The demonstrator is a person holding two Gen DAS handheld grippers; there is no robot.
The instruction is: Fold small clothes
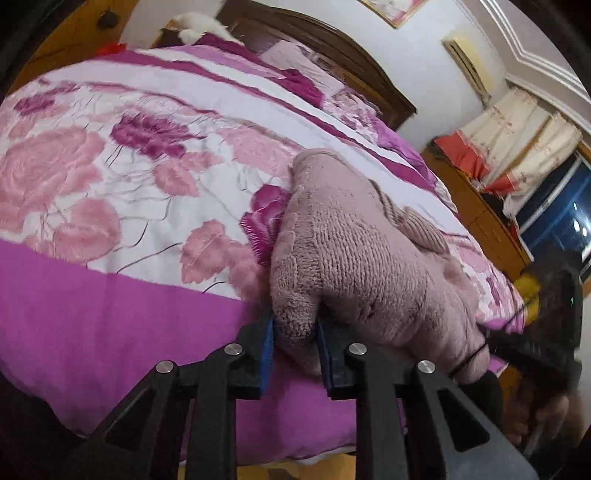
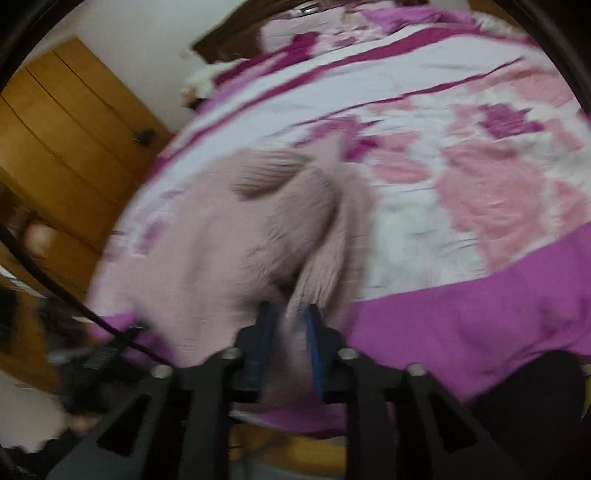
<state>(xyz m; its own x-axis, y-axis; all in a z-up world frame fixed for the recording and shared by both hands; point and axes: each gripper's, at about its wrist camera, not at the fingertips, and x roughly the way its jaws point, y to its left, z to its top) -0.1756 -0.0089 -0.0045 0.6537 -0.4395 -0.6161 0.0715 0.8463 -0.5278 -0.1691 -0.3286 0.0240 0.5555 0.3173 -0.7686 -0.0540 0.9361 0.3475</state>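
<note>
Left gripper (image 1: 295, 328) and right gripper (image 2: 290, 317) both pinching pink knit sweater (image 1: 354, 251) over floral bedspread (image 1: 110, 166); wooden wardrobe (image 2: 66, 147) beside.

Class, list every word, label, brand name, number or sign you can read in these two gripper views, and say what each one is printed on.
None: no readable text in either view.
Pink knitted sweater: no tag or print showing.
Floral bedspread: pattern only, no lettering.
Framed picture on the wall: cut off, nothing legible.
Right wrist view: motion-blurred; no lettering can be made out.
</note>
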